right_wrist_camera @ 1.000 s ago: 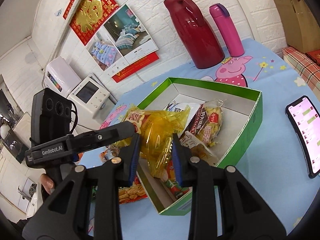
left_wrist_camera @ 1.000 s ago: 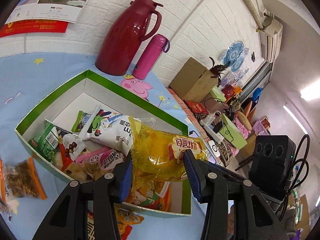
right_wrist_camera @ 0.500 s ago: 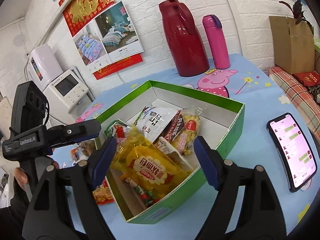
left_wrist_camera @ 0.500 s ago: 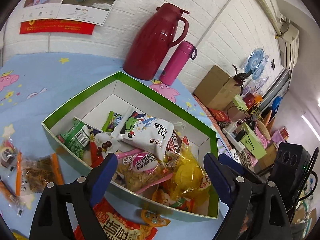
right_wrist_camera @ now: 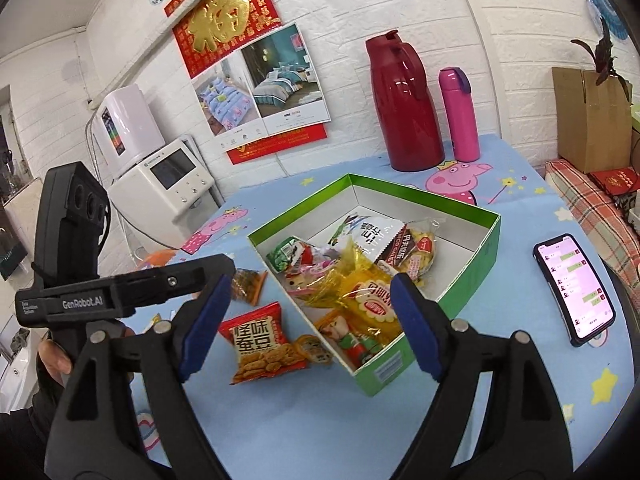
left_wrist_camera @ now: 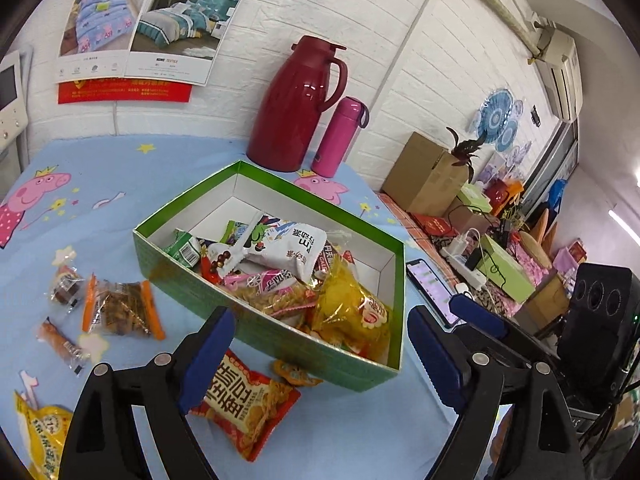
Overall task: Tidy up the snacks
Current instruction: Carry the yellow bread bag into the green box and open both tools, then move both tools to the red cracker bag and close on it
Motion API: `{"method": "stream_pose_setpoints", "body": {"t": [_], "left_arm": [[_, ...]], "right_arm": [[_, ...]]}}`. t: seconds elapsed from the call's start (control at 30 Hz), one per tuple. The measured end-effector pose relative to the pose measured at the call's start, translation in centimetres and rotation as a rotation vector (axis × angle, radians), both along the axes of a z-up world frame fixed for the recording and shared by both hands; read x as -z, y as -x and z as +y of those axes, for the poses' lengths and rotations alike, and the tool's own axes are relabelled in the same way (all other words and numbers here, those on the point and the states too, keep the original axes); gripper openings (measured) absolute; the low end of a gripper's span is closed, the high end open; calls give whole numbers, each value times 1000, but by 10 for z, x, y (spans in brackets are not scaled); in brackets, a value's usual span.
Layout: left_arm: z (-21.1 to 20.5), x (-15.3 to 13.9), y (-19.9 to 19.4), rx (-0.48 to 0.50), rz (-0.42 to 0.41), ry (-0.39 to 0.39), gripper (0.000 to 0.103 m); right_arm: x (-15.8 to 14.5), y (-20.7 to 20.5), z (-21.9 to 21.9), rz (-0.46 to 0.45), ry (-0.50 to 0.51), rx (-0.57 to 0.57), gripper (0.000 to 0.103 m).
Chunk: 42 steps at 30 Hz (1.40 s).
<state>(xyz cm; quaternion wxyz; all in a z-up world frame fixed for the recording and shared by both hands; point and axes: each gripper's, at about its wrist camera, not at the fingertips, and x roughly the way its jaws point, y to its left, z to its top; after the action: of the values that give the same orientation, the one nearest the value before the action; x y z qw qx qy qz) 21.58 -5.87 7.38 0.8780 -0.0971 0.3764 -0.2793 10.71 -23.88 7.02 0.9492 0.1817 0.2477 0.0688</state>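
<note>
Your left gripper (left_wrist_camera: pixel 320 344) and right gripper (right_wrist_camera: pixel 310 312) both hang with jaws spread wide and empty above the table. The yellow snack bag (right_wrist_camera: pixel 362 292) lies just ahead of your right fingertips, inside the green box (right_wrist_camera: pixel 468 256). A red snack packet (left_wrist_camera: pixel 244 400) sits on the blue tablecloth (left_wrist_camera: pixel 100 184) beneath your left fingers, outside the box.
</note>
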Motion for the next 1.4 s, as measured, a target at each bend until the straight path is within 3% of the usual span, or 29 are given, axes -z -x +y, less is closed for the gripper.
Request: {"method": "stream_pose_setpoints", "body": {"t": [0.27,0.53,0.73,0.83,1.2,1.27,1.4], "left_arm": [[38,-1,47,-71,-3,-4,90],[71,30,69,-98,64,10,90],[80,42,44,-71,130,23,90],[74,43,21,-37,149,-4,90],[47,74,-43,40,237,-89,85],[44,82,-51,42,262,-109,83],[46,103,-57,43,369,-101,63]], "right_arm": [[2,29,34,-4,29,-34,82],[49,20,65,137,8,-96,75],[78,5,74,224,-153,-147,74],[93,-5,73,265,-254,-150,68],[120,-36,53,326,-485,-71,65],[121,-41,53,325,-488,-63,60],[124,-49,51,337,-495,-61,44]]}}
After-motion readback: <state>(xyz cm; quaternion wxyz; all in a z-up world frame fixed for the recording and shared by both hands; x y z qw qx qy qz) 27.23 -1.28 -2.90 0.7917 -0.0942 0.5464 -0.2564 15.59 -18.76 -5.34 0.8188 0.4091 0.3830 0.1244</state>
